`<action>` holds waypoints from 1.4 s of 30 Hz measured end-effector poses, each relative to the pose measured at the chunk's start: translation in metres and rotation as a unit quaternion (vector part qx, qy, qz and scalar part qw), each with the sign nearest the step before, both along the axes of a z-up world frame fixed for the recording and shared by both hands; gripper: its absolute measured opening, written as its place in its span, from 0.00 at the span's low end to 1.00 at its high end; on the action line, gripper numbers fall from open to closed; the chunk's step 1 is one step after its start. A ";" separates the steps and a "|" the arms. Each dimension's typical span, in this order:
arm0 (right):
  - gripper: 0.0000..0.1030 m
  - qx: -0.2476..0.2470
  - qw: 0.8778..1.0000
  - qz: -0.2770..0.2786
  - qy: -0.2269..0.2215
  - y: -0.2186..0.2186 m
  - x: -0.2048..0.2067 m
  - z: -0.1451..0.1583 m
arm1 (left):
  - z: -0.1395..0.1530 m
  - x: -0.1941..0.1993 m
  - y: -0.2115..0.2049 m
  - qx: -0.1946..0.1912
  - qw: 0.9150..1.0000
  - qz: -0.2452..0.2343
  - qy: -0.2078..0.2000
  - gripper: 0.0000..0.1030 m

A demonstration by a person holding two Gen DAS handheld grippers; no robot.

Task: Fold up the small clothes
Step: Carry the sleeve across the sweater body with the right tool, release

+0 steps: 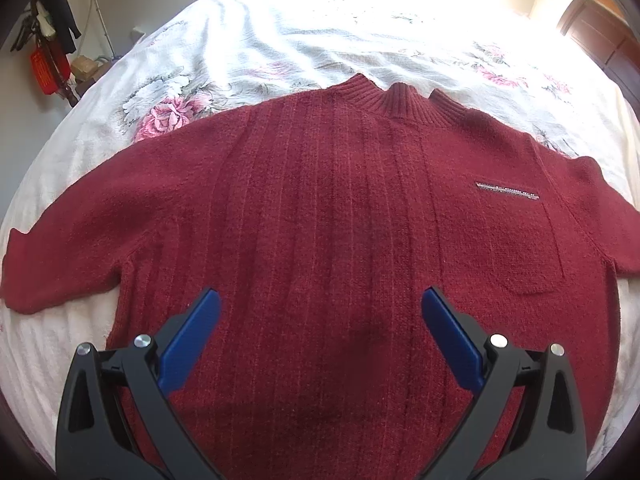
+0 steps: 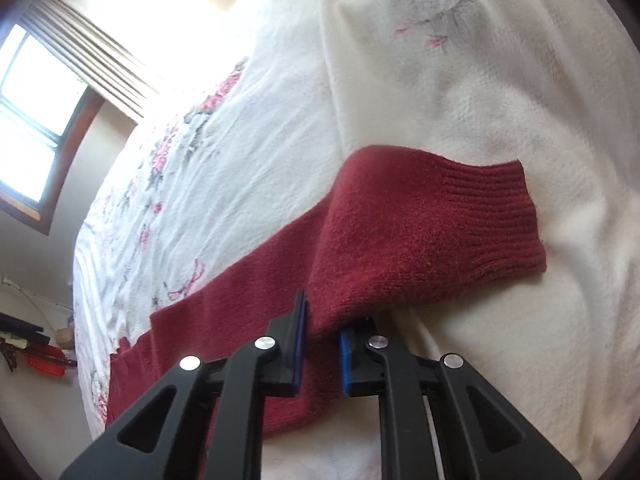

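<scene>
A dark red knit sweater (image 1: 320, 208) lies flat and front-up on a bed, collar at the far side, both sleeves spread out to left and right. Its ribbed mock-neck collar (image 1: 396, 102) rests against the bedspread, and a chest pocket (image 1: 520, 240) with a narrow silver label (image 1: 507, 191) along its top sits on the right of the body.

The left gripper (image 1: 320, 312) hangs over the near lower part of the sweater's body, its blue-padded jaws wide apart with nothing between them.

In the right wrist view, the right gripper (image 2: 322, 334) has its jaws pinched on the sweater's sleeve (image 2: 400, 240), the knit bunched between the blue pads; the ribbed cuff (image 2: 496, 216) lies beyond, on the cover.

The white floral bedspread (image 1: 280, 48) is wrinkled. A bright window (image 2: 36, 120) sits far left in the right wrist view.
</scene>
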State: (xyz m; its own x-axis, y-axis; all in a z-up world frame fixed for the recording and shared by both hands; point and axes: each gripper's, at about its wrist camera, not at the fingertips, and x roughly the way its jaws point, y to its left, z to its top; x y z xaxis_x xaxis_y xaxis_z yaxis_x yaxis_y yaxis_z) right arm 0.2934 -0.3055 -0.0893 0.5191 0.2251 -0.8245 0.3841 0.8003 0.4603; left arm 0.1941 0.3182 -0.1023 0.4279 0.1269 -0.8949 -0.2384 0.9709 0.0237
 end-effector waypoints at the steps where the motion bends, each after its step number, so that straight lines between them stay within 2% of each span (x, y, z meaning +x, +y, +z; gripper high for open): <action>1: 0.12 0.001 1.000 0.014 -0.006 0.011 0.002 0.005 | 0.002 0.000 0.000 0.000 1.000 0.000 -0.002 0.97; 7: 0.12 0.018 0.995 0.098 -0.029 0.097 0.007 0.026 | 0.014 0.002 -0.001 -0.014 1.000 -0.005 0.002 0.97; 12: 0.12 0.025 0.984 0.173 -0.029 0.182 0.003 0.020 | 0.021 0.007 0.003 -0.025 1.000 -0.006 0.006 0.97; 20: 0.12 0.026 0.962 0.270 -0.027 0.293 -0.009 -0.008 | 0.020 0.016 0.008 -0.106 0.994 0.007 0.008 0.97; 22: 0.12 0.023 0.954 0.298 -0.021 0.315 -0.014 -0.018 | 0.017 0.019 0.006 -0.121 0.993 0.006 0.010 0.97; 24: 0.20 0.022 0.945 0.326 -0.009 0.333 -0.020 -0.030 | 0.015 0.022 0.001 -0.132 0.991 0.001 0.010 0.97; 25: 0.34 0.015 0.939 0.344 0.004 0.341 -0.022 -0.037 | 0.013 0.024 -0.002 -0.136 0.991 -0.004 0.011 0.97; 26: 0.44 0.005 0.933 0.361 0.013 0.347 -0.026 -0.041 | 0.012 0.025 -0.007 -0.138 0.990 -0.010 0.012 0.97; 27: 0.44 -0.009 0.925 0.378 0.013 0.352 -0.032 -0.042 | 0.011 0.027 -0.011 -0.141 0.990 -0.018 0.013 0.97; 30: 0.44 -0.036 0.893 0.448 0.024 0.348 -0.043 -0.030 | 0.007 0.032 -0.027 -0.152 0.987 -0.038 0.018 0.97; 32: 0.44 -0.039 0.882 0.469 0.021 0.333 -0.047 -0.016 | 0.005 0.036 -0.038 -0.163 0.985 -0.049 0.020 0.97; 34: 0.45 -0.077 0.882 0.465 0.010 0.311 -0.047 0.002 | 0.005 0.042 -0.051 -0.171 0.983 -0.057 0.022 0.97; 36: 0.49 -0.113 0.890 0.442 0.000 0.284 -0.044 0.015 | 0.006 0.049 -0.067 -0.179 0.981 -0.066 0.023 0.97; 38: 0.53 -0.142 0.907 0.396 0.008 0.258 -0.035 0.017 | 0.007 0.055 -0.085 -0.181 0.980 -0.078 0.023 0.97; 40: 0.53 -0.132 0.926 0.352 0.017 0.229 -0.025 0.011 | 0.004 0.063 -0.105 -0.179 0.979 -0.088 0.031 0.97; 42: 0.53 -0.124 0.938 0.321 0.028 0.211 -0.020 -0.001 | -0.001 0.071 -0.118 -0.178 0.980 -0.085 0.036 0.97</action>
State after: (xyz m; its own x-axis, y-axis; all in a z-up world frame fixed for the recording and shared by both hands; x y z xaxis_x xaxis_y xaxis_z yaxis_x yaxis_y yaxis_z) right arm 0.2734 -0.0946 -0.0903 0.2958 0.2738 -0.9152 -0.1961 0.9550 0.2223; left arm 0.2647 0.1999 -0.1029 0.3499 -0.2665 -0.8981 -0.0819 0.9463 -0.3128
